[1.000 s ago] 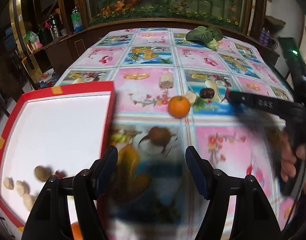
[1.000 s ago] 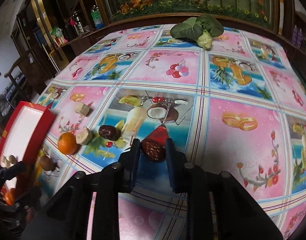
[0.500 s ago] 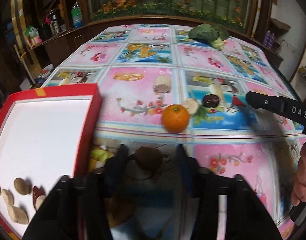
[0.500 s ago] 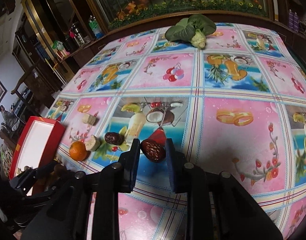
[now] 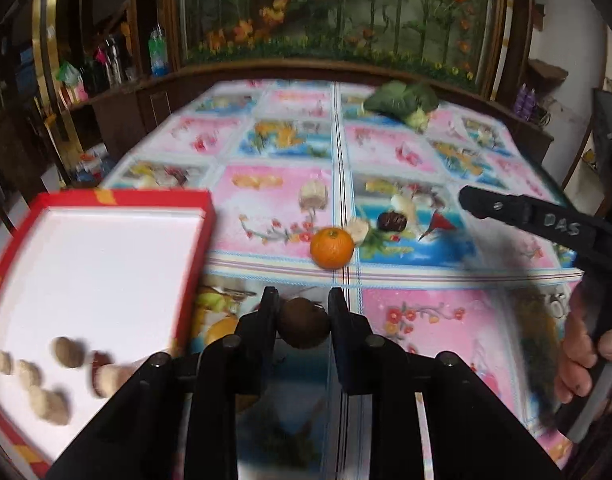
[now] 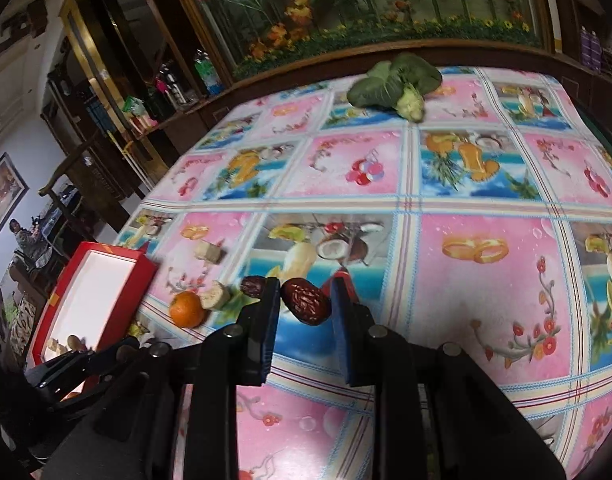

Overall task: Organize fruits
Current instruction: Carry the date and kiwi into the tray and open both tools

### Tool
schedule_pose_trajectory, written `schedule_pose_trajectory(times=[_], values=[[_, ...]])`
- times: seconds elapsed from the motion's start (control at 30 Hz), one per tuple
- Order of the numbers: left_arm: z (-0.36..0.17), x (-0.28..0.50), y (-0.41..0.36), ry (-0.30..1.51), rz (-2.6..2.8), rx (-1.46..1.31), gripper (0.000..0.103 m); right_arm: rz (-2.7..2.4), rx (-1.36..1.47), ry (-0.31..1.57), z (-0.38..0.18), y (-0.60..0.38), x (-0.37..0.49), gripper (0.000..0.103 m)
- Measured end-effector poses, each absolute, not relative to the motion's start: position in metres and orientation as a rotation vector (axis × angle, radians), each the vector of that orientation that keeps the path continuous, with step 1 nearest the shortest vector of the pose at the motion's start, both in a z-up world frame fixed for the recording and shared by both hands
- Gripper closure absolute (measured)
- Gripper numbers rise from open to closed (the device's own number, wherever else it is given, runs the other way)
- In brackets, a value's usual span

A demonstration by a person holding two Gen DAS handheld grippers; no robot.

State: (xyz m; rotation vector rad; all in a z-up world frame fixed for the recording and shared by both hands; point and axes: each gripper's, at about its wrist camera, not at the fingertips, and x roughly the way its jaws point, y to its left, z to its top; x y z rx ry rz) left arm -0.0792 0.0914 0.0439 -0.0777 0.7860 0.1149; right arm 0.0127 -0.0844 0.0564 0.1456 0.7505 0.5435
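My left gripper [image 5: 304, 314] is shut on a round brown fruit [image 5: 303, 328], held above the tablecloth just right of the red tray [image 5: 118, 200]. The tray holds several small brown and pale pieces [image 5: 46, 376] in its near left corner. My right gripper [image 6: 306, 300] is shut on a red date [image 6: 306, 301], lifted over the table. On the cloth lie an orange [image 5: 331, 248] [image 6: 187, 309], a dark date [image 5: 391, 221] [image 6: 253, 286] and pale fruit chunks [image 5: 358, 229] [image 6: 214, 296]. The right gripper also shows in the left wrist view [image 5: 505, 210].
A leafy green vegetable [image 6: 397, 84] lies at the table's far side. Another pale chunk [image 5: 313, 196] [image 6: 208, 250] sits beyond the orange. Dark wooden cabinets with bottles [image 5: 158, 54] stand behind and to the left of the table. The left gripper appears low left in the right wrist view [image 6: 86, 360].
My left gripper moved forward and closed on the round brown fruit that lay on the cloth. My right gripper rose with the date held.
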Motion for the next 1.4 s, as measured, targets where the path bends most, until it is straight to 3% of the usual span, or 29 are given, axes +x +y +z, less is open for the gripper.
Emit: schedule_pose_trajectory(times=[0.37, 1.4], values=[[0.088, -0.139, 0.111, 0.605, 0.254, 0.000, 0.079, 0.570, 0.096, 0.638, 0.062, -0.073, -0.009, 0.076], [0.072, -0.205, 0.218, 0.592, 0.389, -0.151, 0.079, 0.371, 0.165, 0.653, 0.049, -0.096, -0.015, 0.076]])
